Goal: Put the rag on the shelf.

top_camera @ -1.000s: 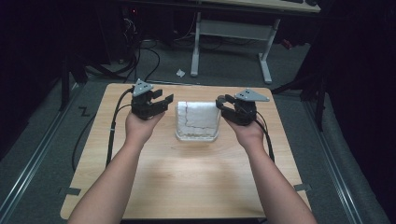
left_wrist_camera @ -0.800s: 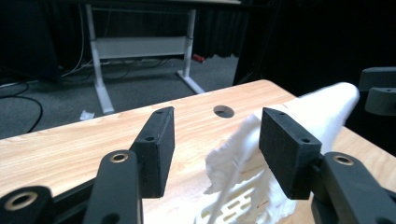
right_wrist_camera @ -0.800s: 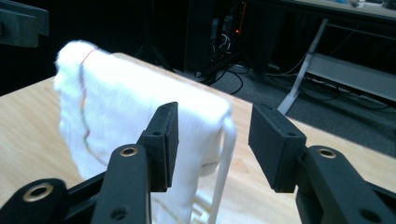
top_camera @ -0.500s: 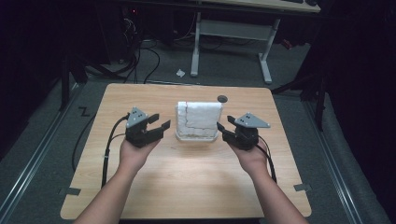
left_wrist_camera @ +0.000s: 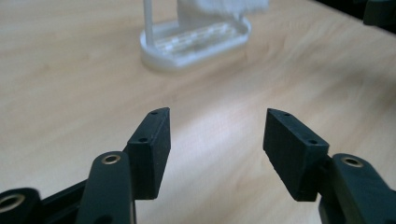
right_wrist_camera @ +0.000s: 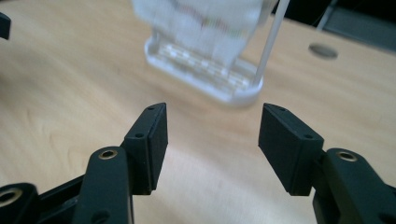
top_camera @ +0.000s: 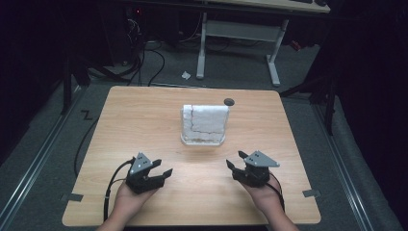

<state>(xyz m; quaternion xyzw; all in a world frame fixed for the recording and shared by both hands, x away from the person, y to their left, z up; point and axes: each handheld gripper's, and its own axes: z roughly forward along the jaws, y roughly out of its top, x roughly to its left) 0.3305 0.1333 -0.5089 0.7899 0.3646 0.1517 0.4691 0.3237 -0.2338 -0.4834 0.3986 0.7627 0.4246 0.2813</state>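
A white cloth (top_camera: 205,119) hangs on a small white rack whose oval base (top_camera: 203,140) stands in the middle of the wooden table (top_camera: 139,115). My left gripper (top_camera: 161,169) is near the table's front left, well short of the rack and pointing toward it. My right gripper (top_camera: 235,162) mirrors it at the front right. Both have just been opening their jaws, and nothing is between them. In the left gripper view the open jaws (left_wrist_camera: 217,135) frame bare wood, with the rack base (left_wrist_camera: 196,44) ahead. In the right gripper view the open jaws (right_wrist_camera: 212,130) face the base (right_wrist_camera: 205,70) and the cloth (right_wrist_camera: 201,21).
A small dark round disc (top_camera: 229,101) lies on the table behind the rack, also seen as the disc (right_wrist_camera: 323,50) in the right gripper view. Cables trail from both grippers over the front edge. A desk frame (top_camera: 235,33) stands on the floor beyond the table.
Both hands have drawn back from beside the rack toward the table's front edge and sunk lower. Both pairs of jaws stand wider apart than before.
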